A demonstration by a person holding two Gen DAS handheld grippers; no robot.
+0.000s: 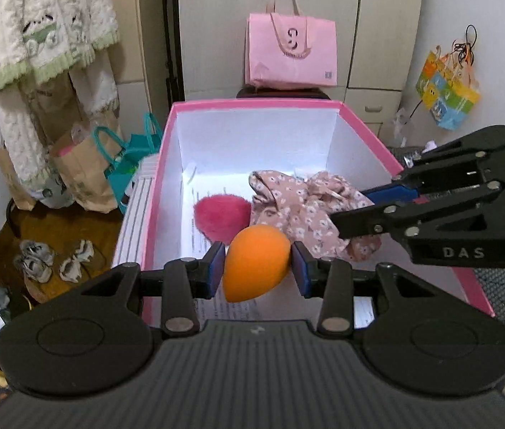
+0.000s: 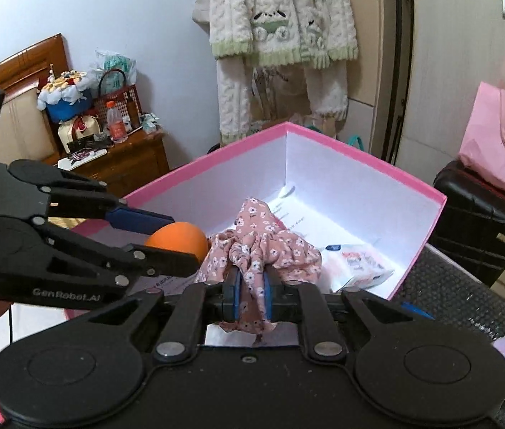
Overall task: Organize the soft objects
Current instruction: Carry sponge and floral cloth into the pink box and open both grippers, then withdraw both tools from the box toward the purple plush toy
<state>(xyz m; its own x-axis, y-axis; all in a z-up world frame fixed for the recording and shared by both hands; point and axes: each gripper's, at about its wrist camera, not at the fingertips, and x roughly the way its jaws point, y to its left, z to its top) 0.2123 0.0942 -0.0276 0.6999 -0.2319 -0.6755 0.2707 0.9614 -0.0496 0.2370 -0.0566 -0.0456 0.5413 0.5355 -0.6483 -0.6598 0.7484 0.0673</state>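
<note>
Orange egg-shaped foam sponge (image 1: 255,264) sat pinched between the left gripper (image 1: 258,268) jaws, above the pink-rimmed white cardboard box (image 1: 166,164). Right gripper (image 2: 251,287) jaws pinched pink floral fabric scrunchie (image 2: 263,246); fuzzy magenta puff (image 1: 221,216) lay beyond.

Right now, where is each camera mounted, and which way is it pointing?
Left wrist: on the left gripper, facing forward over the pink box; own fingers clamp the orange sponge; right gripper enters from the right.
Right wrist: on the right gripper, facing the box from another side; own fingers pinch the floral cloth; left gripper enters from the left.
Shared: box, sponge, cloth, pink bag.
</note>
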